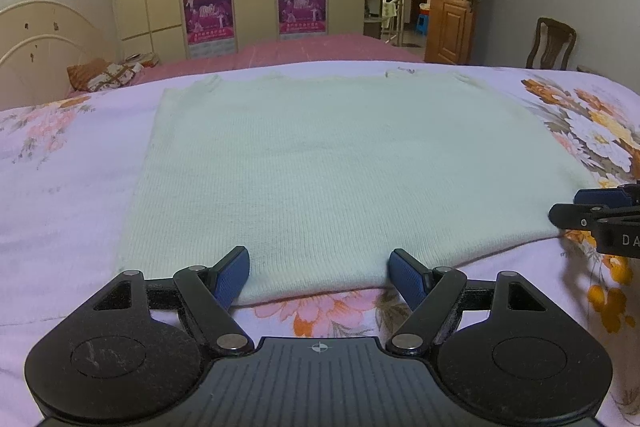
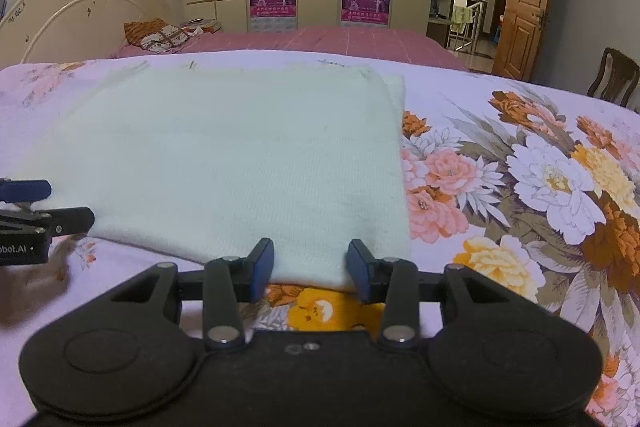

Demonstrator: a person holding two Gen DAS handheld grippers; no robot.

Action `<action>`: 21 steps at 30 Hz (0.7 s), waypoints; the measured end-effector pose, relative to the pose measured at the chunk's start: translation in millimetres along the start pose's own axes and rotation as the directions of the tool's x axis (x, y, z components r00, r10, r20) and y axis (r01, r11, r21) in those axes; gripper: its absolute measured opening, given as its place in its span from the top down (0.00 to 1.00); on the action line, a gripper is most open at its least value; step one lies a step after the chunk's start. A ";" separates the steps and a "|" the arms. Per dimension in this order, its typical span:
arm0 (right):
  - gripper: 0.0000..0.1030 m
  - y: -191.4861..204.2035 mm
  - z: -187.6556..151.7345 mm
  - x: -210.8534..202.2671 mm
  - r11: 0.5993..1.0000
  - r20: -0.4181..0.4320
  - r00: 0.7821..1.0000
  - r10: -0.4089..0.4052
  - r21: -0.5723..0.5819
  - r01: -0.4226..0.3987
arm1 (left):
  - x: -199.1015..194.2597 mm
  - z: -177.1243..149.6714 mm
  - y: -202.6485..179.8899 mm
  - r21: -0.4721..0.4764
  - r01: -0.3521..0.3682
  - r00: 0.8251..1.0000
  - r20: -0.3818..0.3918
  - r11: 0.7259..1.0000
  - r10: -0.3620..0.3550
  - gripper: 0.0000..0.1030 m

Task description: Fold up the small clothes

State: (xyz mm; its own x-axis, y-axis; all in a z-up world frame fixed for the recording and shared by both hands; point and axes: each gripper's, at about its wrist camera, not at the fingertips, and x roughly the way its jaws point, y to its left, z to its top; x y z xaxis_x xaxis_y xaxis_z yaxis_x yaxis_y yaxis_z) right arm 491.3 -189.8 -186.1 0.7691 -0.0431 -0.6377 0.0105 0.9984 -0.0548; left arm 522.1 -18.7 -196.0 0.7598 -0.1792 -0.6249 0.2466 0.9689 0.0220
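pale knit [image 1: 340, 167] lies flat on the floral sheet [image 2: 520, 187]. left tongs [image 1: 319, 277] gape wide at its near hem; right tongs [image 2: 310, 267] straddle the hem, apart, not clamping.

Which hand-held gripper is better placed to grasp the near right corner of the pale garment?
Probably the right hand-held gripper. Its open jaws sit at the near edge of the garment, close to that corner. The left hand-held gripper is open further along the same edge, to the left.

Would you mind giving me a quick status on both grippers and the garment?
Left gripper open at near hem. Right gripper open at near right corner. Pale green garment flat on floral sheet, nothing gripped. Nothing in the way.
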 end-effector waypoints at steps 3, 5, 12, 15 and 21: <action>0.60 1.8 -0.4 0.8 1.000 0.003 1.000 -0.009 -0.005 0.009 | -0.6 -1.6 0.4 0.003 0.003 1.000 0.006 1.000 -0.003 0.24; 0.60 4.4 -0.5 1.1 1.000 0.003 1.000 -0.015 -0.010 0.015 | -1.1 -2.5 0.4 0.005 0.004 1.000 0.008 1.000 -0.004 0.24; 0.60 6.4 8.5 -9.2 1.000 -0.004 1.000 -0.010 0.002 0.010 | -8.7 -4.1 19.3 -0.045 -0.036 0.999 -0.014 0.998 0.036 0.24; 0.59 4.4 0.5 -0.9 1.000 -0.027 1.000 -0.007 0.002 0.007 | -13.4 -2.9 23.4 -0.045 -0.031 0.999 -0.023 0.998 0.030 0.24; 0.66 1.5 14.1 -23.2 0.998 0.009 0.999 0.044 0.050 -0.045 | -46.3 -11.5 40.8 -0.209 0.008 1.000 -0.002 0.978 -0.009 0.24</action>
State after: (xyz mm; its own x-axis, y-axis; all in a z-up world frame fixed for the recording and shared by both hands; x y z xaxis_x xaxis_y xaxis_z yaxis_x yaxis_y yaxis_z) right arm 482.5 -186.8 -160.6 0.7745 0.0014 -0.6325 0.0080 0.9999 0.0119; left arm 490.1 31.1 -175.1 0.7567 -0.1875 -0.6263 0.1214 0.9816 -0.1471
